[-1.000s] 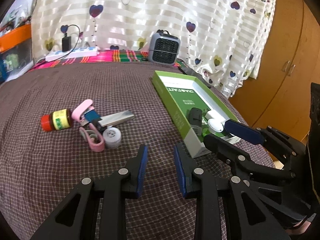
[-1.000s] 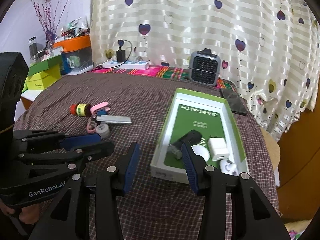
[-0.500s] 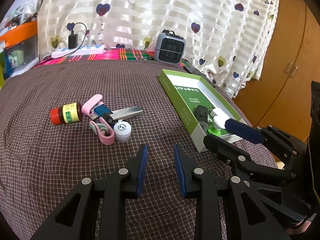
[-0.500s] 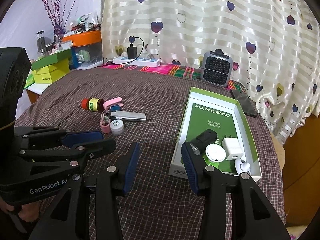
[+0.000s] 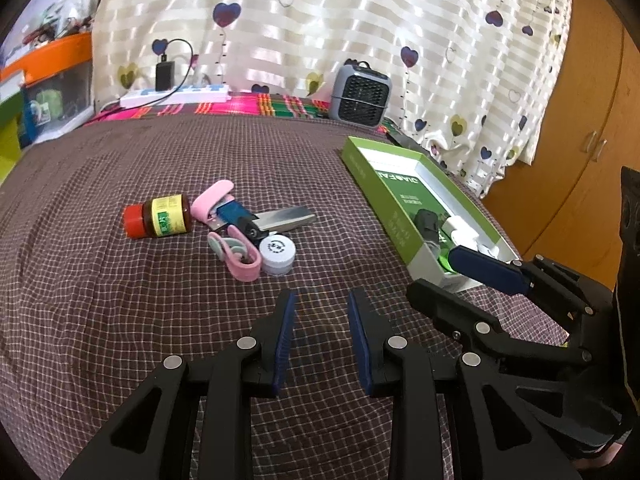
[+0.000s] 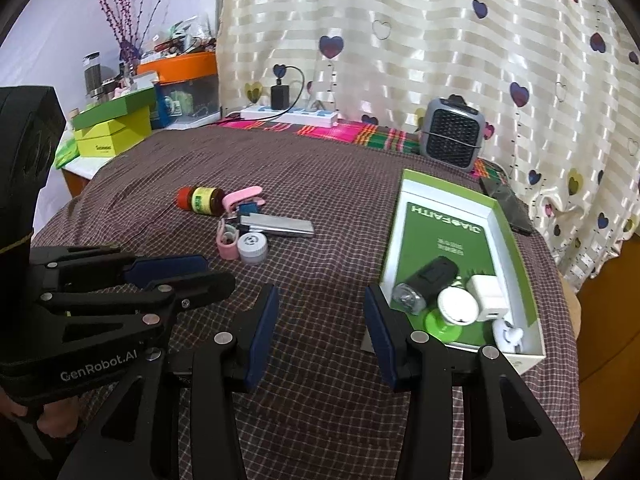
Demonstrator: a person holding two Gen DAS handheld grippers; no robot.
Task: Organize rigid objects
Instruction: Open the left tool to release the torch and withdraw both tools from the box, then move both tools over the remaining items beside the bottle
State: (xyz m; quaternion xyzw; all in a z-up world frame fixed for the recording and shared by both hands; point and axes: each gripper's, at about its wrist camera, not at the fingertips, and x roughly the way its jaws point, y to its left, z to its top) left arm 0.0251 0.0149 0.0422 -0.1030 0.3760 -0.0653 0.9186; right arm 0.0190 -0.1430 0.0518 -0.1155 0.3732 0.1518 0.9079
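The loose pile (image 5: 236,228) lay at eleven o'clock from my left tool (image 5: 320,336), the nearer one, both tools (image 6: 320,332) part open and empty.

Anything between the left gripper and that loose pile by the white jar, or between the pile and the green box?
Nothing visible. Bare checked cloth lies between the open left gripper and the white jar. From the jar to the green box, cloth only; the open right gripper hangs near the box's front end, off that line.
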